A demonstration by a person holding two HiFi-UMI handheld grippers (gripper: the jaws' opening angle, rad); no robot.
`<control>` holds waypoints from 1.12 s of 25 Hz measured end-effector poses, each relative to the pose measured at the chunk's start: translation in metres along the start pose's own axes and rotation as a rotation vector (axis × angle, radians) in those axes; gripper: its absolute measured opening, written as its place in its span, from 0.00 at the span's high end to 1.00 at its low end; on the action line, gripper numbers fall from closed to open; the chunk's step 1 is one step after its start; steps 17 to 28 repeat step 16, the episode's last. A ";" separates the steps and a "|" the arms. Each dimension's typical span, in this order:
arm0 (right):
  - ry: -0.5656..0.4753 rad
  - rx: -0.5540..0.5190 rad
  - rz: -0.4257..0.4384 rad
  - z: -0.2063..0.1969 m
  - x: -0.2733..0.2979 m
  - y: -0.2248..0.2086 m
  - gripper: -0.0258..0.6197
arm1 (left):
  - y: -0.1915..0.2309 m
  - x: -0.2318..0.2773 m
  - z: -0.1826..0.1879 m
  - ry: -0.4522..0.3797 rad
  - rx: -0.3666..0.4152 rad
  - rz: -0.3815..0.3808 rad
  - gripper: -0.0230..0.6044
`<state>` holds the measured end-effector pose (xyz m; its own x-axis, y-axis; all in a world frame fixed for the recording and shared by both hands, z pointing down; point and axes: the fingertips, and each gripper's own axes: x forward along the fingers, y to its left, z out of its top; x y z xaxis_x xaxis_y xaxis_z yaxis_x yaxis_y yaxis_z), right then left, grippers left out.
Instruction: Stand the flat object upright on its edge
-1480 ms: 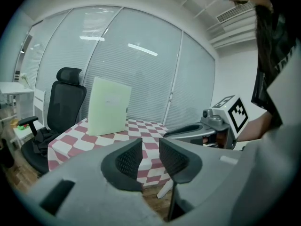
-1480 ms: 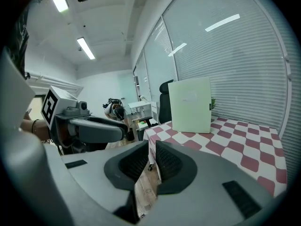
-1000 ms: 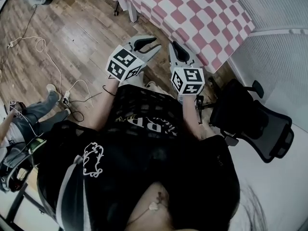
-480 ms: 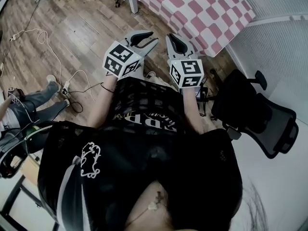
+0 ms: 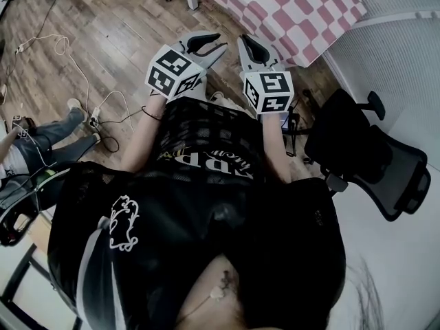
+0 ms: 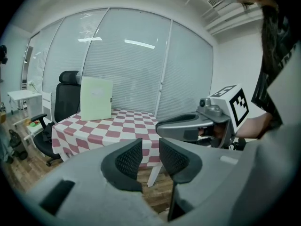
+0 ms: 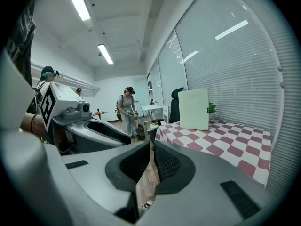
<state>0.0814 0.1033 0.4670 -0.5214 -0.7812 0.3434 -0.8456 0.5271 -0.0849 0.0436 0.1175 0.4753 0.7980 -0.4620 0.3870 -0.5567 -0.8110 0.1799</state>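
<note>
The flat object, a pale green board, stands upright on the red-and-white checkered table. It is far ahead of both grippers and does not show in the head view. My left gripper hangs over the wood floor short of the table, open by a narrow gap with nothing between its pads. My right gripper is beside it, shut and empty. Each gripper shows in the other's view: the right gripper and the left gripper.
A black office chair stands to the right by the white blinds. Cables trail over the floor at the left, near a seated person. Another chair stands behind the table. People stand at the room's far end.
Both grippers and the table have shifted up the head view, and more of the table has left the top of the frame. The grippers have kept side by side.
</note>
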 end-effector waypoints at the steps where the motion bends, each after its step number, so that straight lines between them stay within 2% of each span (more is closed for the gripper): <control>1: -0.002 0.001 -0.002 0.000 0.000 0.000 0.91 | -0.001 0.000 0.000 0.001 0.004 -0.002 0.77; 6: -0.008 -0.002 0.009 0.002 0.004 0.005 0.91 | -0.003 -0.004 0.001 0.002 0.024 -0.001 0.77; 16: -0.004 -0.030 0.058 0.008 0.020 0.028 0.91 | 0.017 -0.030 -0.001 -0.011 0.008 0.062 0.77; 28: -0.004 -0.030 0.058 0.008 0.020 0.028 0.91 | 0.017 -0.030 -0.001 -0.011 0.008 0.062 0.77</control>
